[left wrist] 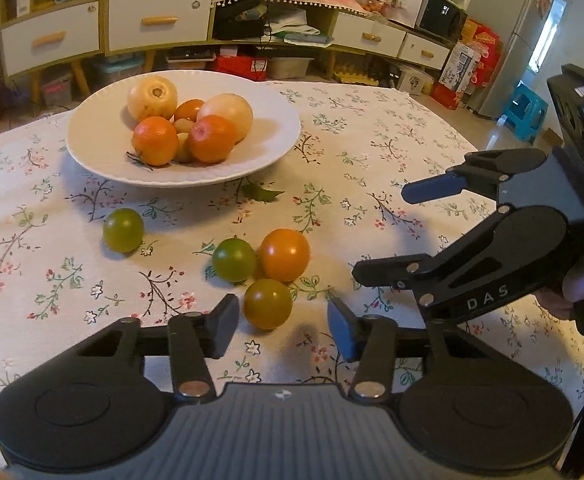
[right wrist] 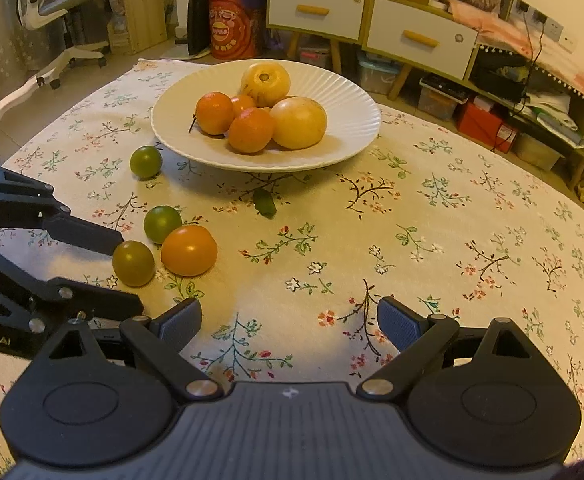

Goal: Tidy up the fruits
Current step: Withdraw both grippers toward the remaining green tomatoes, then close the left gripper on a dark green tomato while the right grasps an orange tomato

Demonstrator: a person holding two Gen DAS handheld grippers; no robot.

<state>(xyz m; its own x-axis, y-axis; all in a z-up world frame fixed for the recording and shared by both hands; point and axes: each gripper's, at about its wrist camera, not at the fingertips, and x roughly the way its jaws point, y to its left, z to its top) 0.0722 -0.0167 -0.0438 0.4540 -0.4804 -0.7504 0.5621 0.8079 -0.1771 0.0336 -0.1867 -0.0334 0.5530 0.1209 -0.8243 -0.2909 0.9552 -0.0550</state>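
A white plate (left wrist: 92, 140) (right wrist: 351, 120) at the back of the floral tablecloth holds oranges and pale yellow fruits. On the cloth lie a lone green fruit (left wrist: 123, 230) (right wrist: 145, 161), and a cluster of a second green fruit (left wrist: 234, 260) (right wrist: 162, 224), an orange one (left wrist: 284, 255) (right wrist: 189, 250) and an olive-brown one (left wrist: 268, 304) (right wrist: 133, 263). My left gripper (left wrist: 284, 324) (right wrist: 130, 274) straddles the olive-brown fruit with a gap still showing at one pad. To its right my right gripper (right wrist: 290, 320) (left wrist: 383, 232) hangs open over bare cloth.
A green leaf (left wrist: 262, 193) (right wrist: 264, 202) lies in front of the plate. Beyond the table stand a cabinet with white drawers (left wrist: 160, 20) (right wrist: 419, 40), a blue stool (left wrist: 525, 112), a fridge (left wrist: 507, 32) and an office chair (right wrist: 56, 8).
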